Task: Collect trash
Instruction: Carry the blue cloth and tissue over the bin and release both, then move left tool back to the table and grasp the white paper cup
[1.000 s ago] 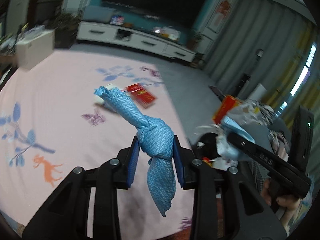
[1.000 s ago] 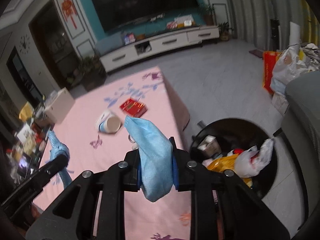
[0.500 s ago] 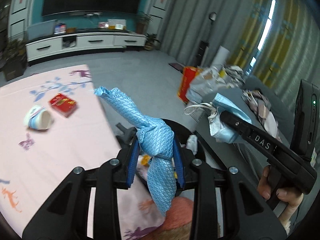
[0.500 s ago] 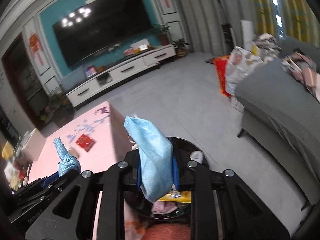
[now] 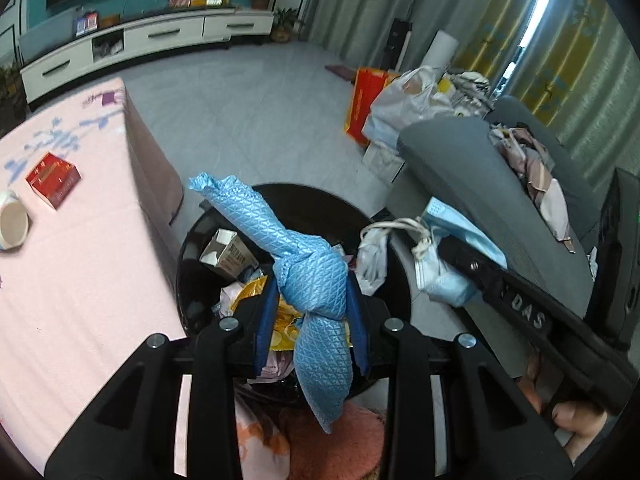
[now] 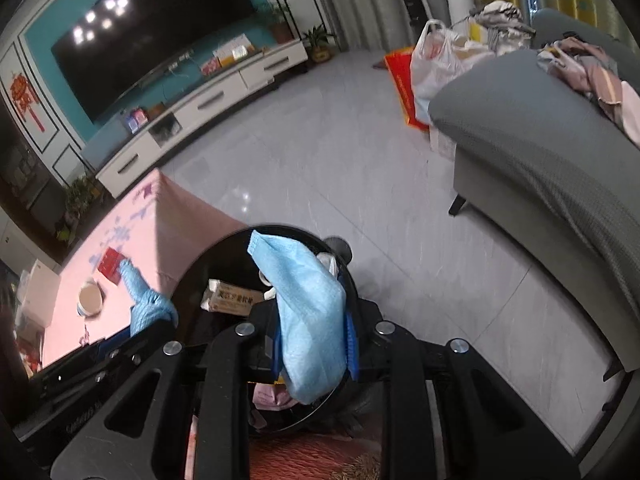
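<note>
In the left wrist view, the left hand-held gripper (image 5: 310,320) fills the lower centre of the frame, its blue-padded jaws clenched on a knotted blue cloth (image 5: 308,280). The knot sits right between the pads; one twisted end rises toward the upper left of the frame and the other hangs down below the jaws. Directly behind the cloth is a round black trash bin (image 5: 192,240), holding a small carton (image 5: 228,252), yellow wrappers and a white plastic bag (image 5: 372,256) at its right rim. The bin stands just beside the corner of a counter covered in pink cloth (image 5: 80,272) at the left of the frame, where a red box (image 5: 52,178) and a white cup (image 5: 12,224) lying on its side rest near each other.

At the right of that frame the right hand-held gripper (image 5: 460,256) reaches in, grasping a light blue face mask (image 5: 444,284) whose white ear loops dangle toward the bin.

In the right wrist view the same right hand-held gripper (image 6: 312,336) sits at lower centre, jaws closed on the face mask (image 6: 308,312), which stands up and droops over the bin (image 6: 192,280) opening below. The knotted cloth (image 6: 148,304) shows at centre left, over the counter's edge. A grey sofa (image 6: 540,152) occupies the right side, a white TV cabinet (image 6: 208,108) the upper left.
</note>
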A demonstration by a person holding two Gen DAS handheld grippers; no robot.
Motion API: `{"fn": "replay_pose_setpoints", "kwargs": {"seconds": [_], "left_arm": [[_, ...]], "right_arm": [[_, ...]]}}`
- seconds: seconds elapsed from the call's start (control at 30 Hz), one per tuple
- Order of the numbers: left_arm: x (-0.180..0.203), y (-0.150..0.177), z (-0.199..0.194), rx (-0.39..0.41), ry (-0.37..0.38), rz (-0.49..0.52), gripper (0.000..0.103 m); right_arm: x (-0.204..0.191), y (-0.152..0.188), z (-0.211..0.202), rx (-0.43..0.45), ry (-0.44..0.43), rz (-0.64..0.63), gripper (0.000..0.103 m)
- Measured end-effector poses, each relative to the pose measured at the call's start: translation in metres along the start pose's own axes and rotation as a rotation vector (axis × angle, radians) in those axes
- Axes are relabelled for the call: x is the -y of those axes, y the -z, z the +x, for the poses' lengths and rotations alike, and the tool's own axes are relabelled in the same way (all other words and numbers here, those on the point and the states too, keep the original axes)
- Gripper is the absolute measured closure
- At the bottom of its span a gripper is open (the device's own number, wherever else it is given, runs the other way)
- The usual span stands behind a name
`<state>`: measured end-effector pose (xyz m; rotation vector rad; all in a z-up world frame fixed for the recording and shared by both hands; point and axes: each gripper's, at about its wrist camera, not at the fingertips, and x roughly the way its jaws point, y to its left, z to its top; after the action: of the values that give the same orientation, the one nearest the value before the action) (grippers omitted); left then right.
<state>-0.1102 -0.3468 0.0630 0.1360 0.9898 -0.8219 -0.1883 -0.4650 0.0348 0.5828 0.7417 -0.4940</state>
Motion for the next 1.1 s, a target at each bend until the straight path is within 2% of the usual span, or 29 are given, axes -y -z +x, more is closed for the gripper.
{"fn": "replay_pose_setpoints", "kwargs": {"seconds": [0.13,0.23,0.3,0.37,0.4,0.47,0.53,0.67,0.87,1.03,1.1], "left_arm": [[-0.010,-0.003,0.019,-0.038,-0.004,-0.032,0.069],[-0.013,-0.003,0.029,-0.055,-0.005,-0.043,0.069],[-0.016,-0.003,0.032,-0.059,-0.014,-0.044,0.062],[-0.019,-0.004,0.030,-0.051,-0.014,-0.049,0.044],[-0.020,-0.004,0.029,-0.043,-0.013,-0.052,0.040],[-0.022,-0.006,0.024,-0.021,-0.019,-0.057,0.030],[-0.027,-0.008,0.018,-0.008,-0.029,-0.065,0.019],[-0.040,-0.013,0.000,0.023,-0.053,-0.078,0.008],[-0.082,-0.024,-0.046,0.113,-0.158,-0.123,0.003],[-0.136,-0.033,-0.082,0.185,-0.241,-0.207,0.003],[-0.166,-0.036,-0.094,0.204,-0.298,-0.245,0.003]], "right_arm": [[0.001,0.005,0.015,-0.049,0.001,-0.002,0.077],[0.001,0.006,0.022,-0.073,-0.001,-0.006,0.071],[-0.001,0.007,0.024,-0.087,-0.002,-0.011,0.060],[-0.004,0.007,0.024,-0.087,-0.004,-0.020,0.046],[-0.006,0.007,0.022,-0.081,-0.004,-0.029,0.043],[-0.009,0.006,0.019,-0.069,0.012,-0.043,0.033],[-0.012,0.006,0.016,-0.058,0.012,-0.052,0.027],[-0.019,0.002,0.012,-0.044,0.002,-0.064,0.017],[-0.043,-0.016,0.004,0.003,-0.012,-0.094,0.006],[-0.095,-0.042,-0.006,0.066,-0.089,-0.164,0.003],[-0.117,-0.049,-0.008,0.090,-0.111,-0.190,0.003]]}}
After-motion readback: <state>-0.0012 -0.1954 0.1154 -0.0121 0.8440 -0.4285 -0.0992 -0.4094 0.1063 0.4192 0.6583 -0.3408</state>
